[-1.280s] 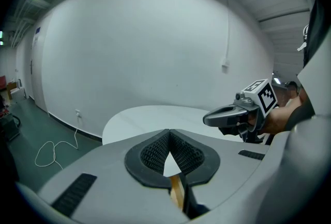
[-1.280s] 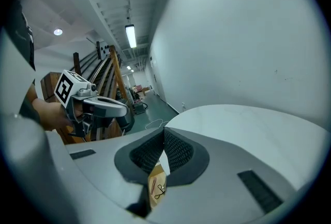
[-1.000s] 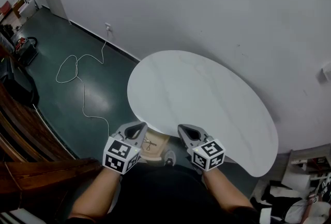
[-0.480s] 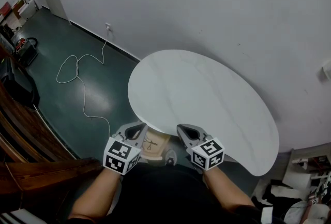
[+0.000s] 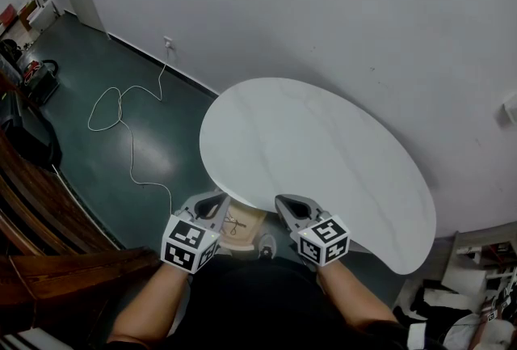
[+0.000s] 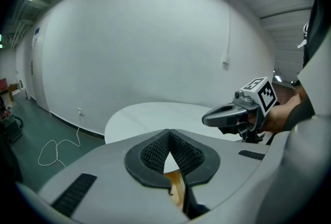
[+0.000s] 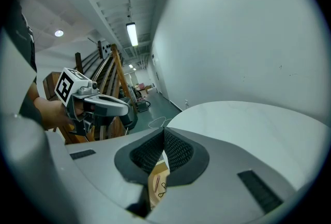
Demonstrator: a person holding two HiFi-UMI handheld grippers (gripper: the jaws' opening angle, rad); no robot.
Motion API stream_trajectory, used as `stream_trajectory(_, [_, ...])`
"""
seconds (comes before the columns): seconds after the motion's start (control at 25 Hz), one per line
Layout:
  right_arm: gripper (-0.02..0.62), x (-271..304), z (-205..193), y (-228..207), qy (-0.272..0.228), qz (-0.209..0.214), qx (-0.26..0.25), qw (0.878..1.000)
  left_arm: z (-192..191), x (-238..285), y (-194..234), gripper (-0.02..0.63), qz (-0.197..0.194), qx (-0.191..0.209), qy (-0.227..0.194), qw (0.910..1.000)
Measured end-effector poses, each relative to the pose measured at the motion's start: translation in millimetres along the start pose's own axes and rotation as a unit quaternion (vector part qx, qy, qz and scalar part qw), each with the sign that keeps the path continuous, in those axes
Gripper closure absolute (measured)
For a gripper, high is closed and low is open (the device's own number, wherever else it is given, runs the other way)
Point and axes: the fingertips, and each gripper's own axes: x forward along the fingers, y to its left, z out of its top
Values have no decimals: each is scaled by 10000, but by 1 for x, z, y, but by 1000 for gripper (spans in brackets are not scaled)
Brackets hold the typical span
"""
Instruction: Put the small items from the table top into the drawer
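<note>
Left gripper (image 6: pixel 169 134), right gripper (image 7: pixel 164 131): jaws pressed together, nothing held, parked at table top's (image 5: pixel 315 146) 6 o'clock edge. Small items (image 7: pixel 158 187) seen inside open drawer (image 5: pixel 245 221) between grippers; task judged finished.

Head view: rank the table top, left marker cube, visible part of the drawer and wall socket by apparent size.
1. table top
2. left marker cube, nearest the camera
3. drawer, mostly hidden
4. wall socket
</note>
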Motion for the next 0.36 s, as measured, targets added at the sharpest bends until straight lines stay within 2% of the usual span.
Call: stream_trajectory(0.36, [588, 2, -2, 0, 34, -19, 9, 10000, 0, -1, 3, 592, 7, -11, -7, 10000])
